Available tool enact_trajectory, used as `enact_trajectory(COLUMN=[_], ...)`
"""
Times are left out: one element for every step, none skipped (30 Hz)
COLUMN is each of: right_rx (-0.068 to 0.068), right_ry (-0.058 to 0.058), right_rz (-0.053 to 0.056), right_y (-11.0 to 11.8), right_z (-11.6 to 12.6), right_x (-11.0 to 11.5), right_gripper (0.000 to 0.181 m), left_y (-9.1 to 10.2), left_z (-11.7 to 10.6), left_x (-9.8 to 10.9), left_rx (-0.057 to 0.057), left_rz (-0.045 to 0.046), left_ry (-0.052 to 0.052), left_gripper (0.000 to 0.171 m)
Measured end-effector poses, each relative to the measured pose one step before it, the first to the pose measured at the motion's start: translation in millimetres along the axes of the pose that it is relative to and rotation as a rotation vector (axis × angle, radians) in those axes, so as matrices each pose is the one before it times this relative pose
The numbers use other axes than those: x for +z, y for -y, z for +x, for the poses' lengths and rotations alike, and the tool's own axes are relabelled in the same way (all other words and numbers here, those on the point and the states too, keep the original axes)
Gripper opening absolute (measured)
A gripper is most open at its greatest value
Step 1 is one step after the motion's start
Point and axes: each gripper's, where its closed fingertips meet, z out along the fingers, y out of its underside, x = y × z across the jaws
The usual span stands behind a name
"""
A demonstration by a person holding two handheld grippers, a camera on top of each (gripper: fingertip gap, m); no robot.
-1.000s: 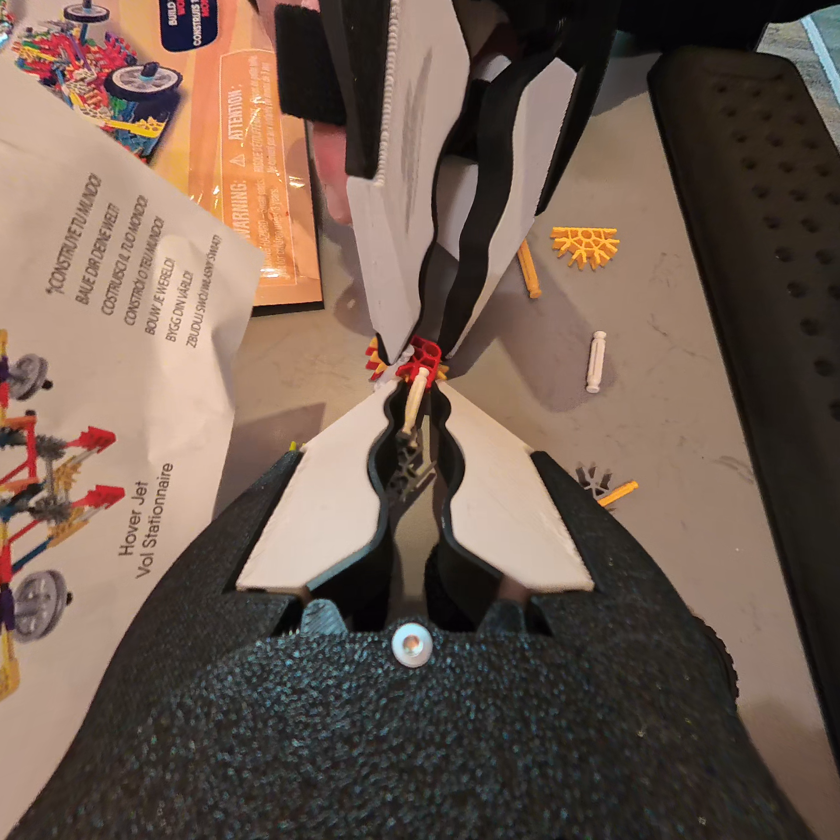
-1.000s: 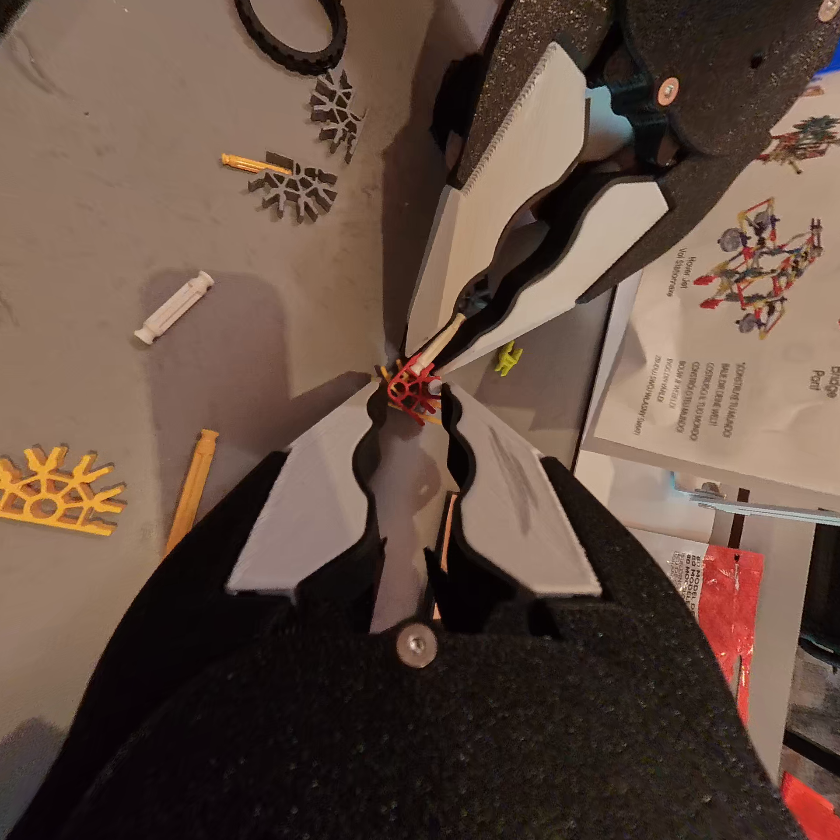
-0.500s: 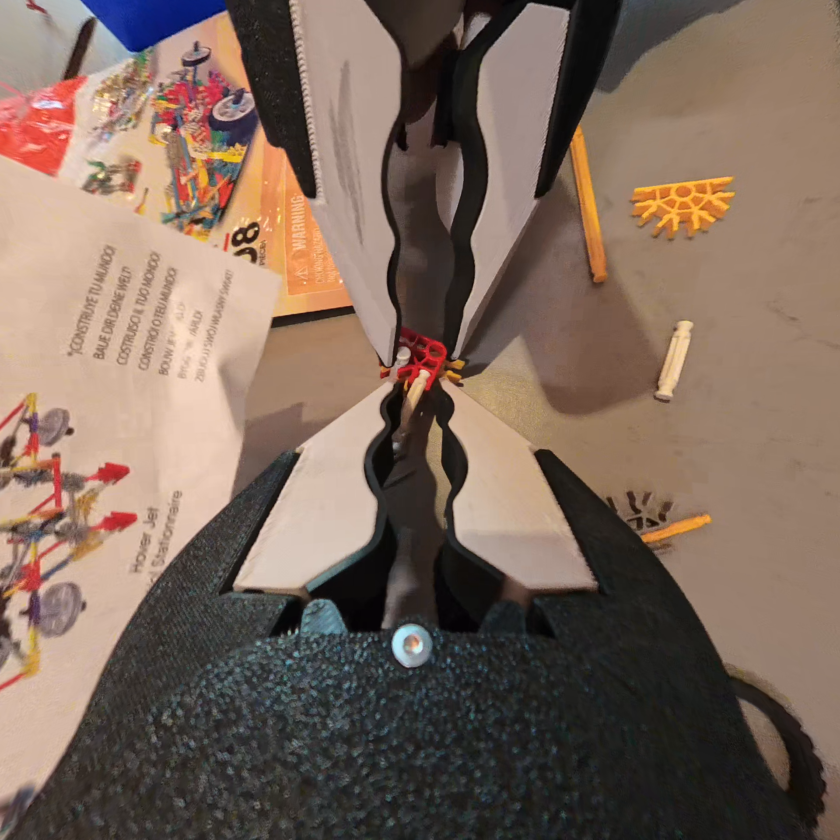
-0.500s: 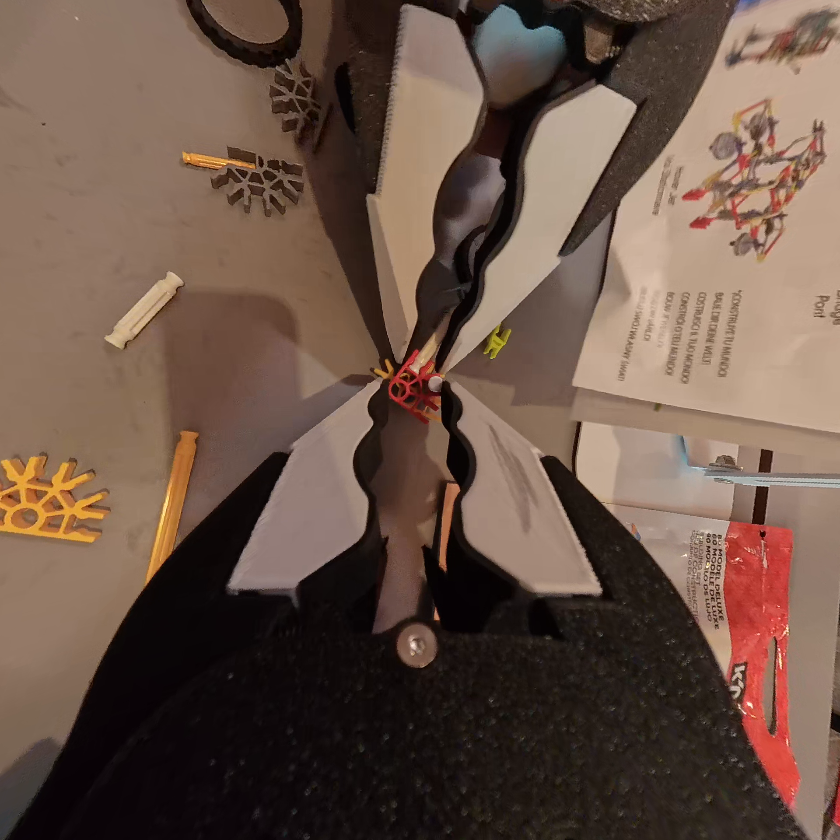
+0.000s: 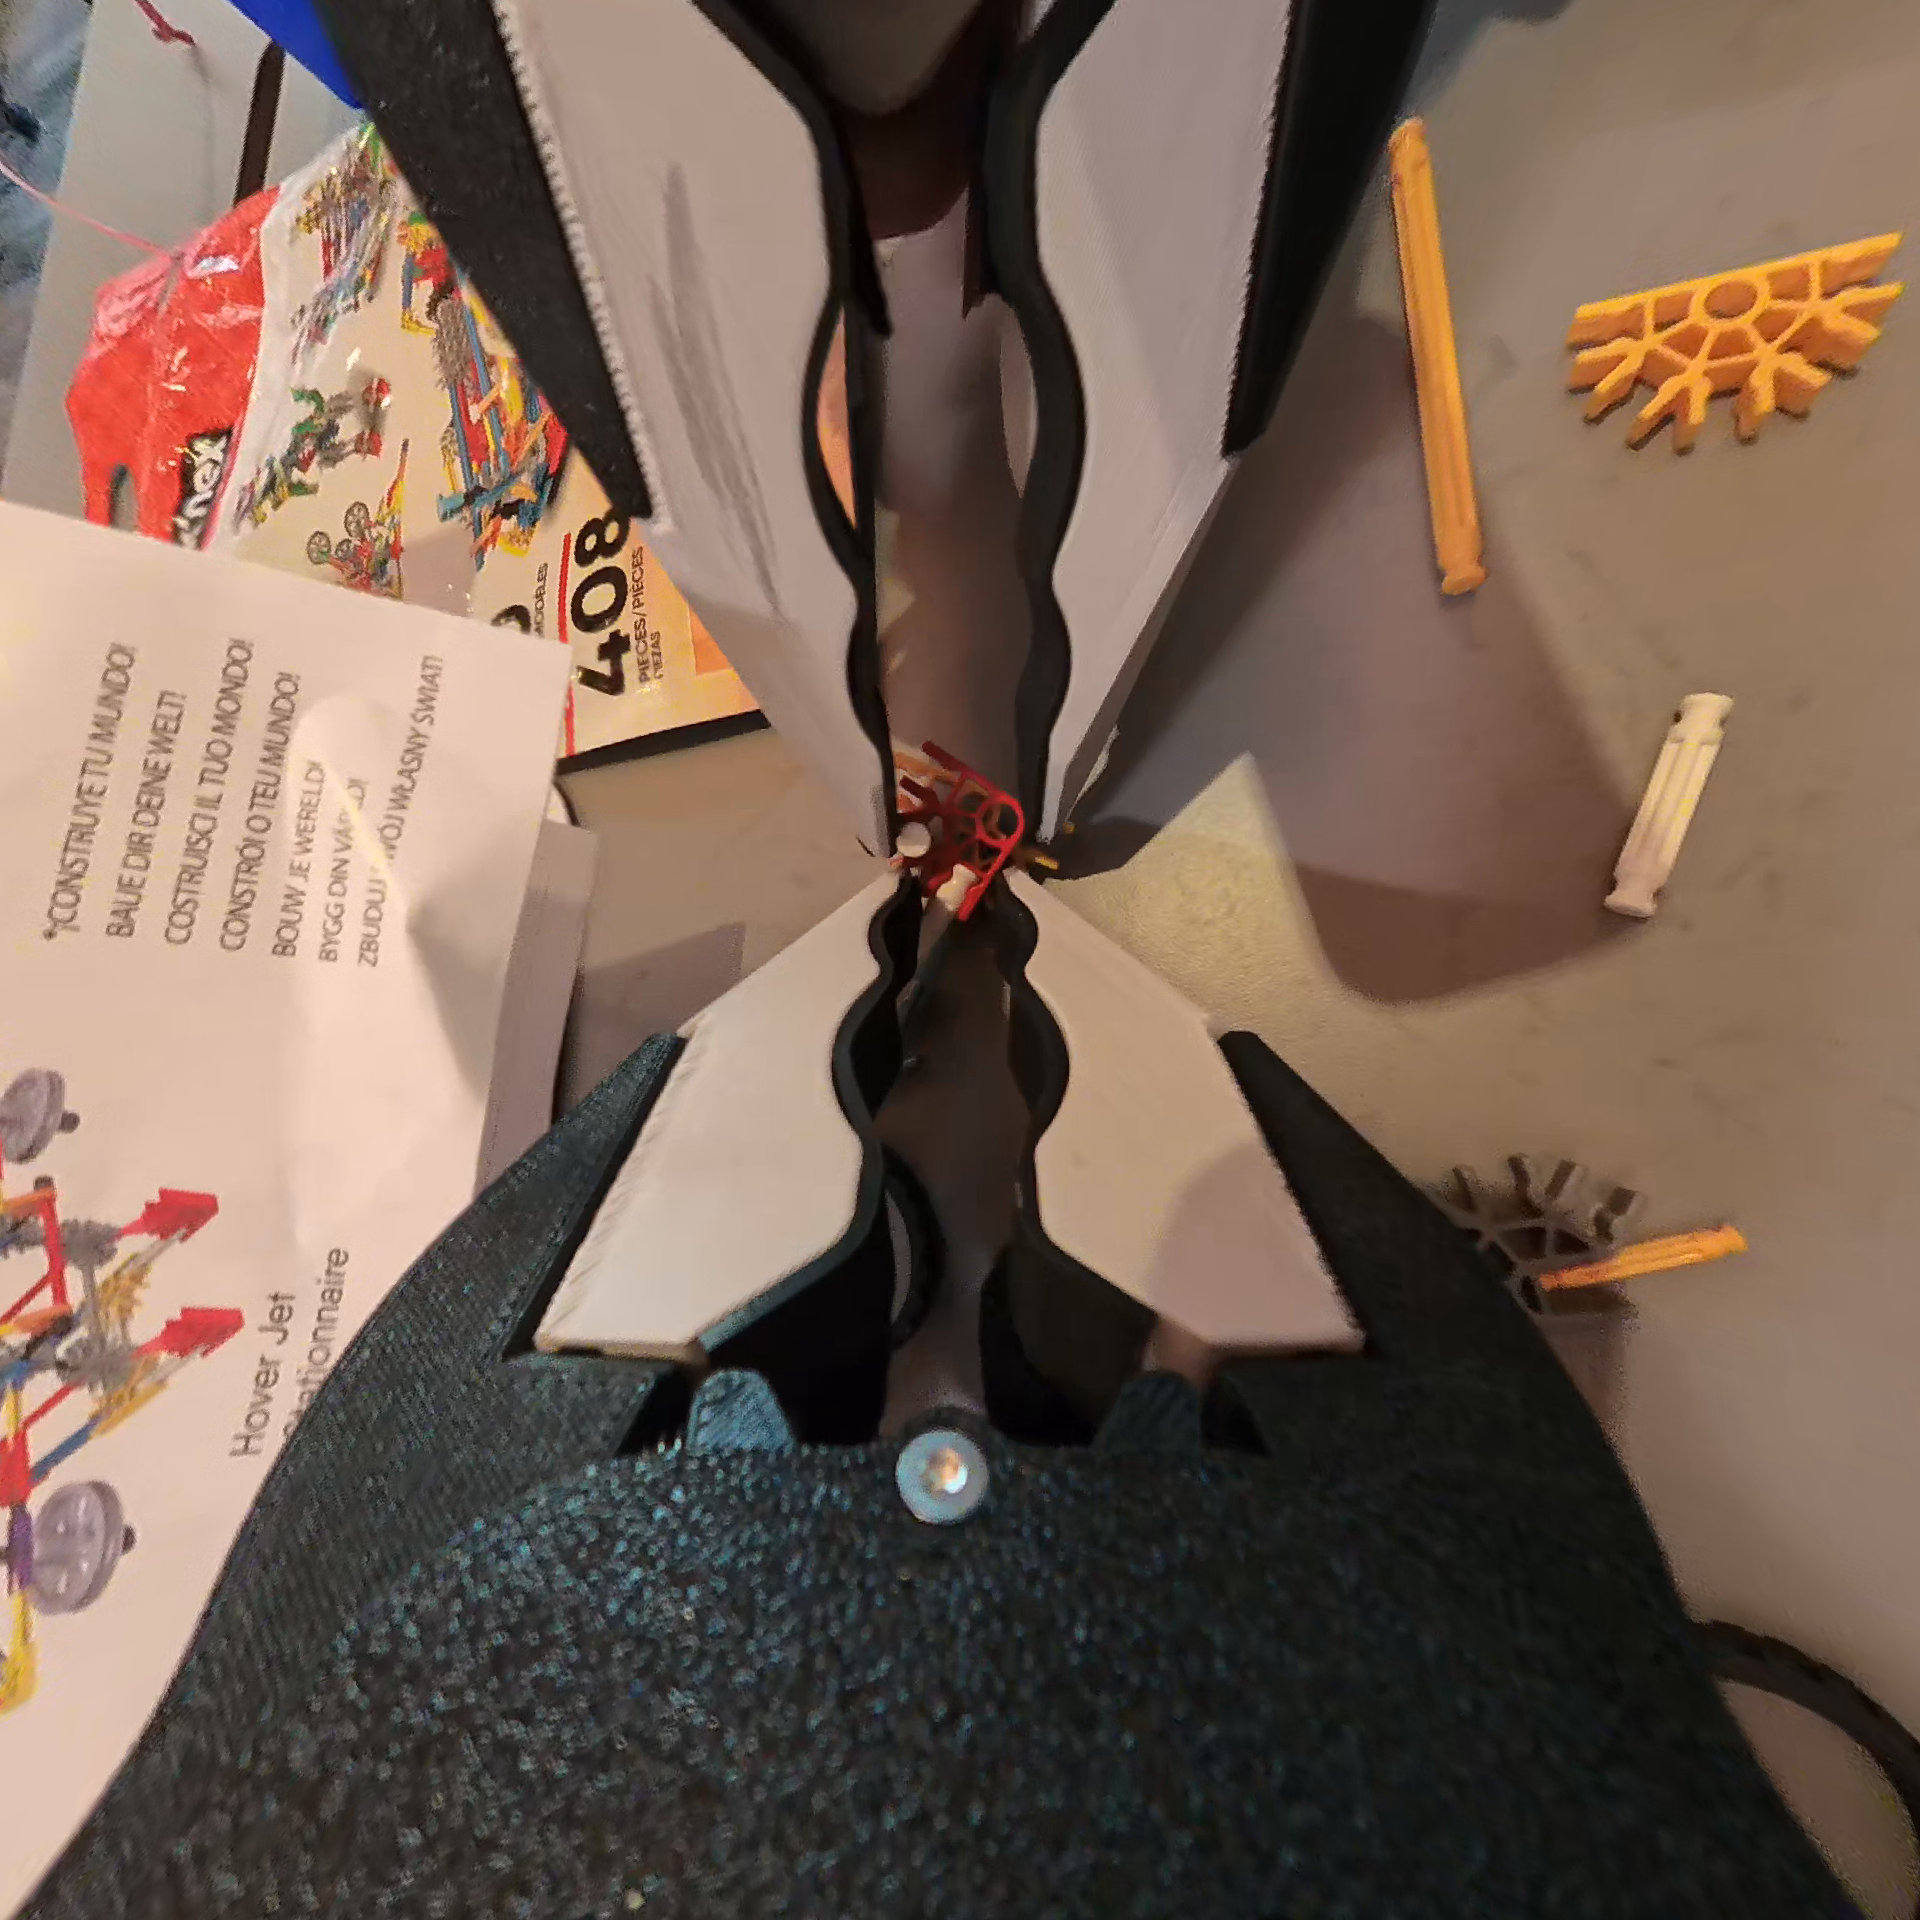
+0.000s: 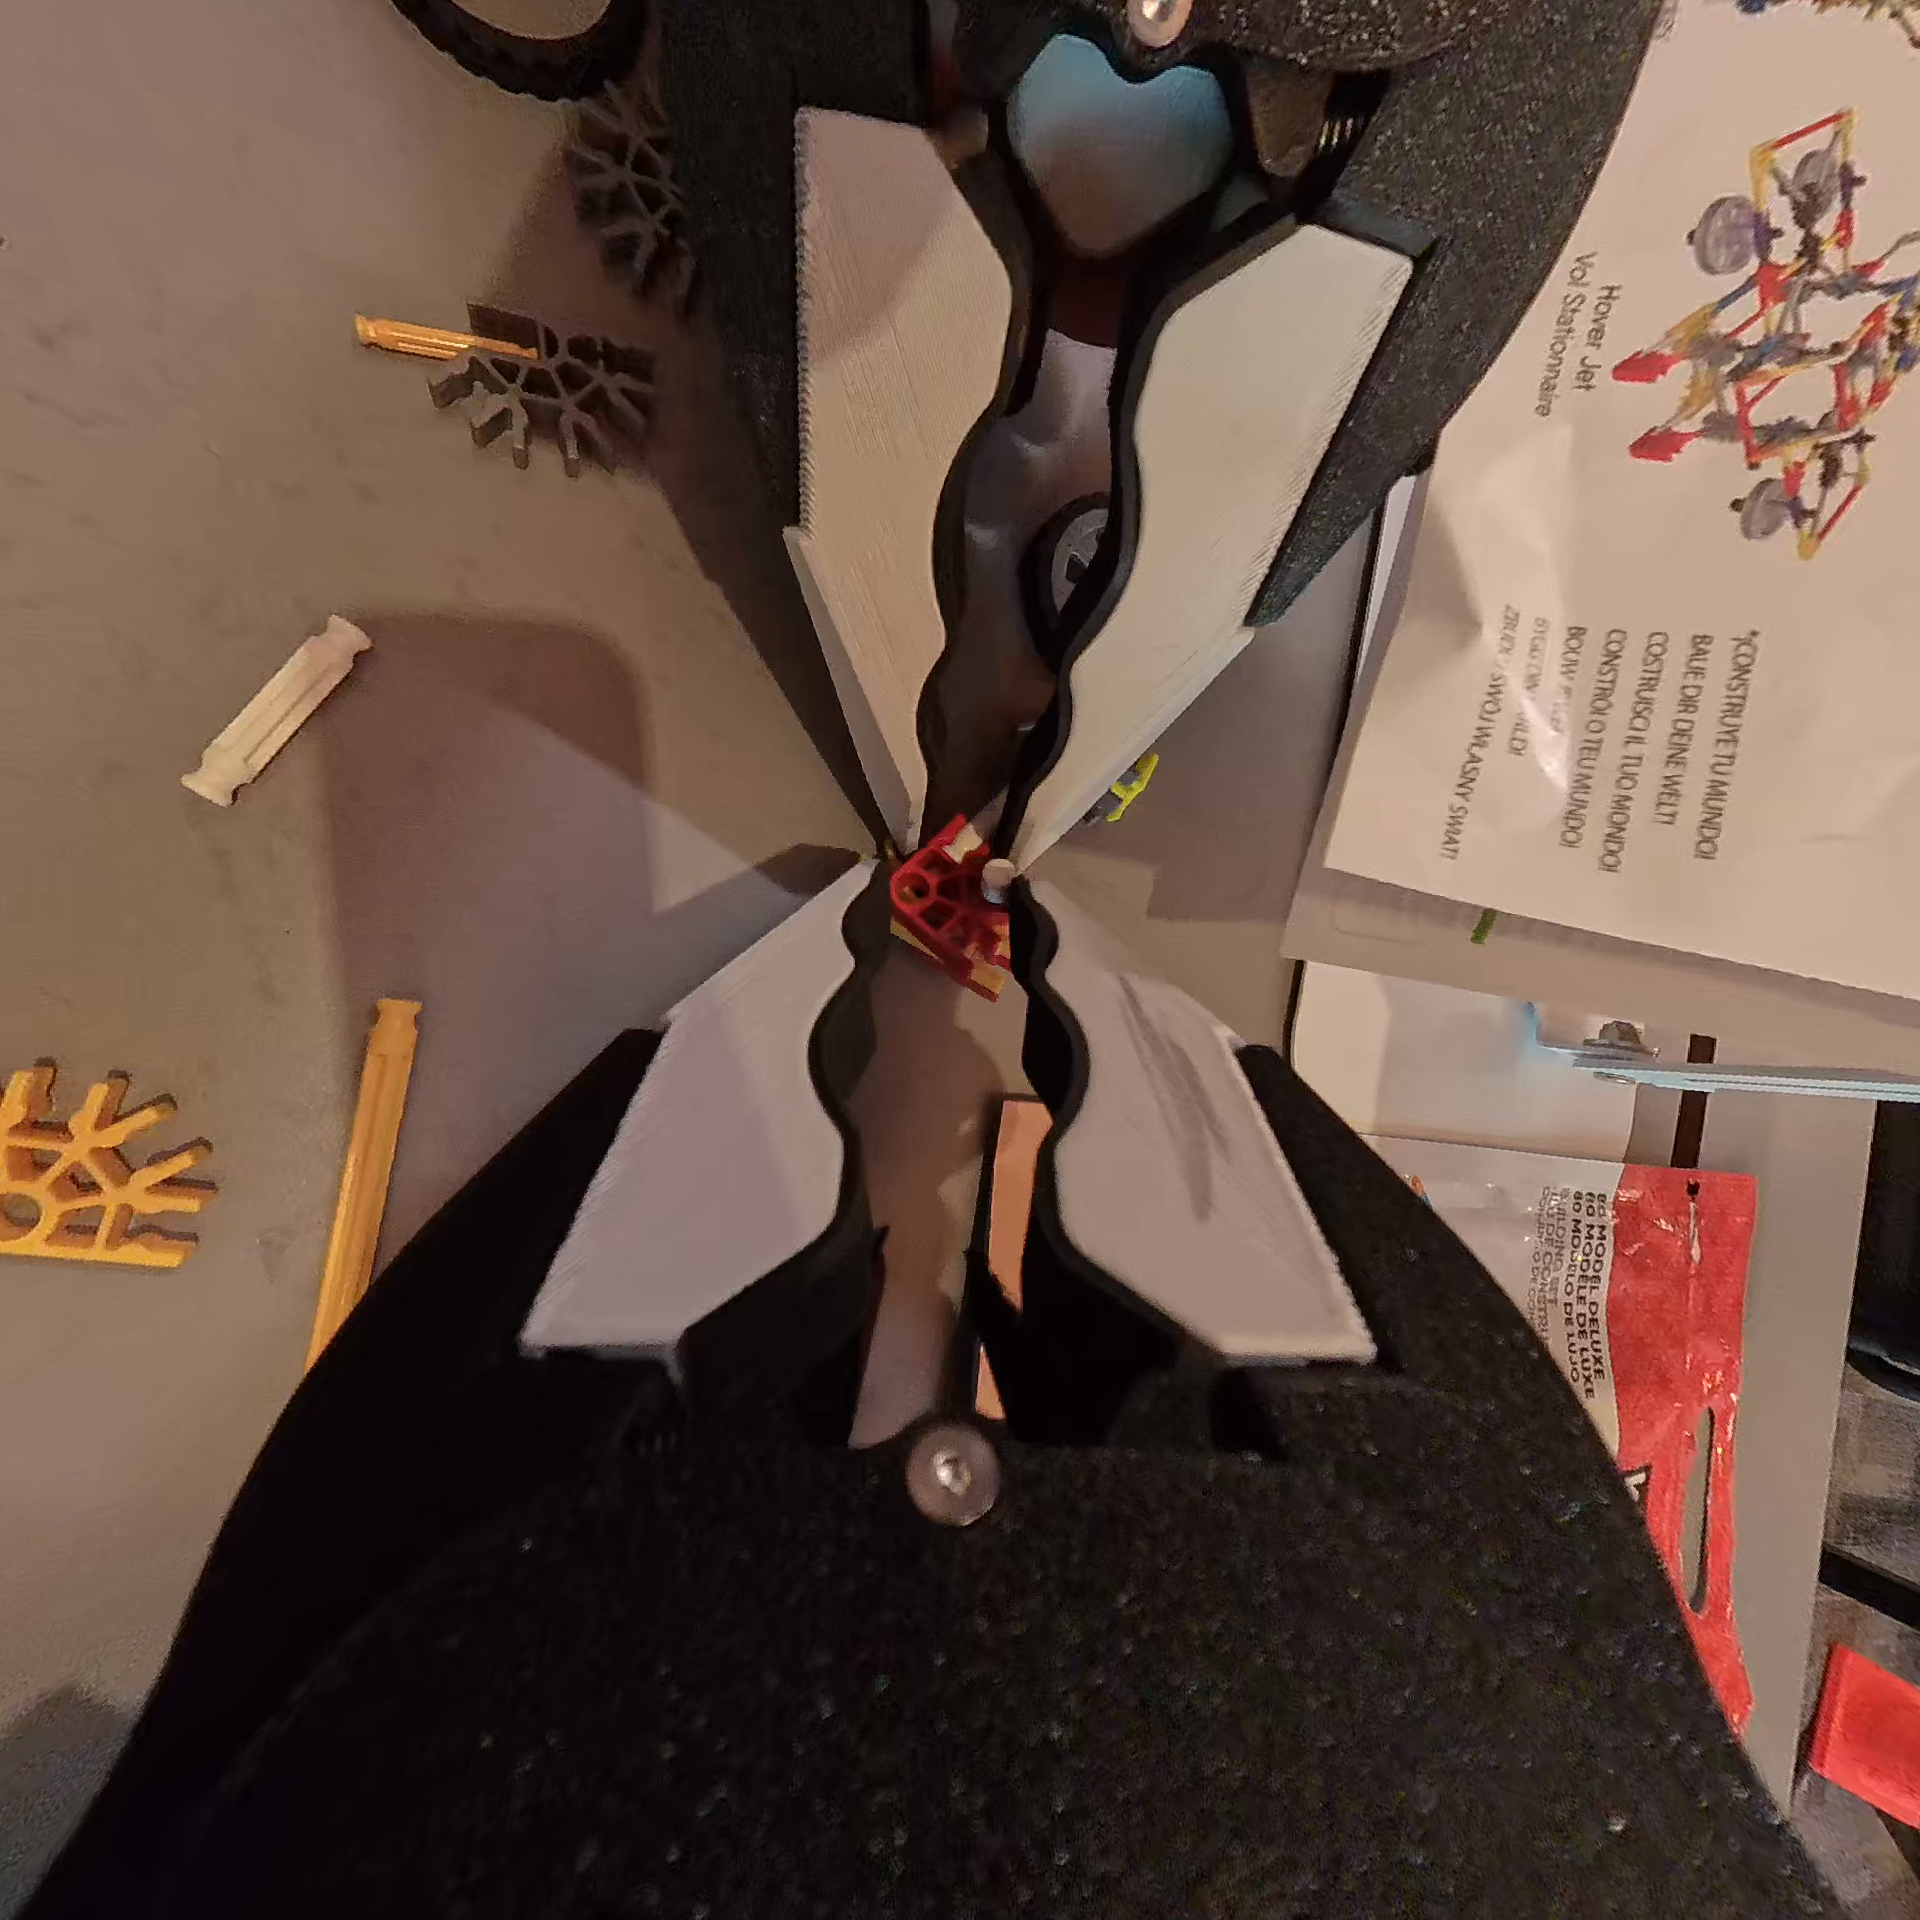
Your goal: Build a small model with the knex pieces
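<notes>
My two grippers meet tip to tip above the grey table (image 5: pixel 1558 987). My left gripper (image 5: pixel 956 899) is shut on a short white rod (image 5: pixel 948 896) that runs back between its fingers. My right gripper (image 6: pixel 940 906) is shut on a small red connector (image 6: pixel 935 891) with a yellow piece behind it. The rod's end sits in the red connector (image 5: pixel 977 821). In the right wrist view the left gripper (image 6: pixel 961 821) comes down from the top, and a second white rod end (image 6: pixel 995 871) sticks out of the connector. A grey wheel part (image 6: pixel 1075 540) shows deeper between the left fingers.
Loose parts lie on the table: a long yellow rod (image 5: pixel 1434 353), a yellow fan connector (image 5: pixel 1730 343), a white rod (image 5: pixel 1668 805), a grey connector with a short yellow rod (image 5: pixel 1538 1226), a black tyre (image 6: pixel 520 42). An instruction sheet (image 5: pixel 260 935) overlaps a printed box (image 5: pixel 416 416). The tips of both grippers are at nearly the same place.
Both grippers have swung round while staying joined at the tips and now face each other almost straight on. The red connector has turned with them. Both grips hold.
</notes>
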Motion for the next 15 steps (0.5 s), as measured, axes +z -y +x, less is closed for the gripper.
enact_trajectory(right_rx=[0.0093, 0.0089, -0.0077, -0.0012, 0.004, 0.0046, 0.008, 0.0106, 0.0104, 0.0079, 0.0073, 0.008, 0.0064, 0.0033, 0.0091], right_ry=[0.0004, -0.0033, -0.004, 0.0016, 0.0002, -0.0081, -0.0045, 0.0005, 0.0041, 0.0026, -0.0012, 0.0003, -0.0002, -0.0011, 0.0002], right_rz=[-0.0013, 0.0024, 0.0015, -0.0004, 0.0012, -0.0032, 0.0011, 0.0059, 0.0065, 0.003, -0.0011, 0.0011, 0.0021, 0.0026, 0.003], right_y=[-0.33, -0.39, -0.56, -0.34, -0.43, -1.13, -0.47, -0.02, 0.07, -0.32, -0.72, -0.11, 0.1, 0.01, 0.11], right_z=[0.55, 0.87, 0.25, 0.01, 0.43, 1.8, 1.18, 0.54, 0.22, 0.29, 0.75, 0.4, 0.28, 0.32, 0.31], right_x=[0.15, 0.54, -0.1, -0.4, -0.03, 0.43, 0.31, 0.08, -0.09, -0.32, -0.14, 0.04, 0.12, 0.14, 0.24], right_gripper=[0.021, 0.021, 0.022, 0.022, 0.022, 0.022, 0.022, 0.022, 0.022, 0.022, 0.022, 0.022, 0.022, 0.022, 0.022], left_y=[-0.85, -0.88, 0.18, -0.09, -0.39, -0.75, -0.6, -0.72, -0.19, 0.47, 1.04, 1.93, 2.01, 0.18, 0.21], left_z=[-0.67, -1.09, -0.13, -0.16, -0.79, -2.33, -1.31, -1.02, -0.95, -2.46, -2.43, -0.72, -0.37, -0.22, 0.11], left_x=[0.07, 0.18, 0.34, 0.28, 0.39, 0.62, 0.19, -0.29, -0.47, -0.75, -1.01, -1.18, -0.78, -0.05, 0.08], left_rx=[0.0145, -0.0008, -0.008, 0.0023, 0.0002, -0.0057, 0.0147, 0.0122, 0.0062, 0.0096, 0.0069, -0.0014, 0.004, 0.0069, 0.002], left_rz=[-0.00788, -0.00186, 0.00924, 0.00452, -0.00371, -0.00606, -0.00348, -0.00679, -0.00754, -0.00538, -0.00028, 0.00745, 0.00858, -0.00197, -0.00101], left_ry=[0.0067, 0.0012, -0.0047, 0.0, 0.0057, 0.0178, 0.0162, 0.0143, 0.014, 0.0253, 0.0236, 0.0077, 0.0073, 0.0078, 0.005], left_gripper=[0.011, 0.011, 0.011, 0.011, 0.012, 0.012, 0.012, 0.013, 0.014, 0.017, 0.02, 0.021, 0.021, 0.022, 0.021])
